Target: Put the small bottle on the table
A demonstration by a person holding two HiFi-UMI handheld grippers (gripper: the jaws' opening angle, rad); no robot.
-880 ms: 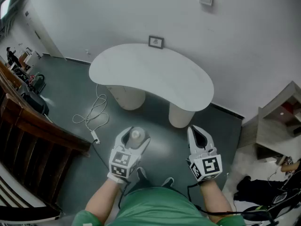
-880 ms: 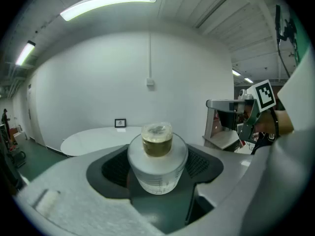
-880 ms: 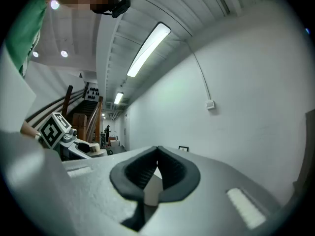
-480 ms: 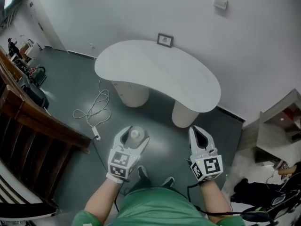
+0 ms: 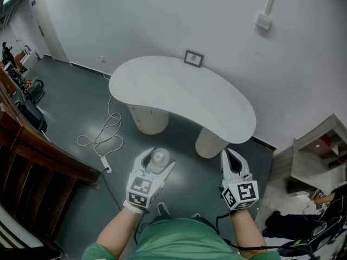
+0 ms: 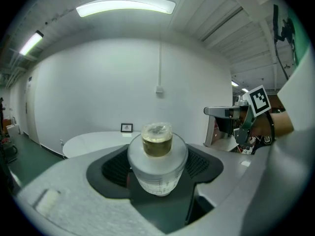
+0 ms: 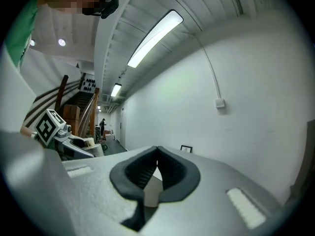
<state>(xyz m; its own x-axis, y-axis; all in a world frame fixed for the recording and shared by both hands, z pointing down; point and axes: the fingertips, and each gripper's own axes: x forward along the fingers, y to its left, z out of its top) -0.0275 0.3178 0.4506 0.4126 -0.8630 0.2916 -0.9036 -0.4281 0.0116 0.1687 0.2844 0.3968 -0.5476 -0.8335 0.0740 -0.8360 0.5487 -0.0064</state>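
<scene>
A small clear bottle [image 6: 157, 161] with a yellowish cap end sits clamped between the dark pads of my left gripper [image 6: 158, 163]. From the head view the same bottle [image 5: 158, 158] shows as a pale round top between the jaws of the left gripper [image 5: 156, 160], held over the grey floor short of the table. The white kidney-shaped table [image 5: 179, 96] stands ahead on two round legs. My right gripper [image 5: 231, 160] is held beside it at the same height, its tips touching and nothing between them; in its own view the right gripper [image 7: 157, 156] has its pads meeting at the tip.
A small framed picture [image 5: 193, 58] stands at the table's far edge against the white wall. A white cable [image 5: 101, 136] lies coiled on the floor at the left. A wooden railing [image 5: 32, 150] runs along the left, and a shelf unit [image 5: 320, 156] stands at the right.
The view has shifted forward: the table sits lower and nearer to both grippers. The left gripper still holds the bottle, and the right one stays as it was.
</scene>
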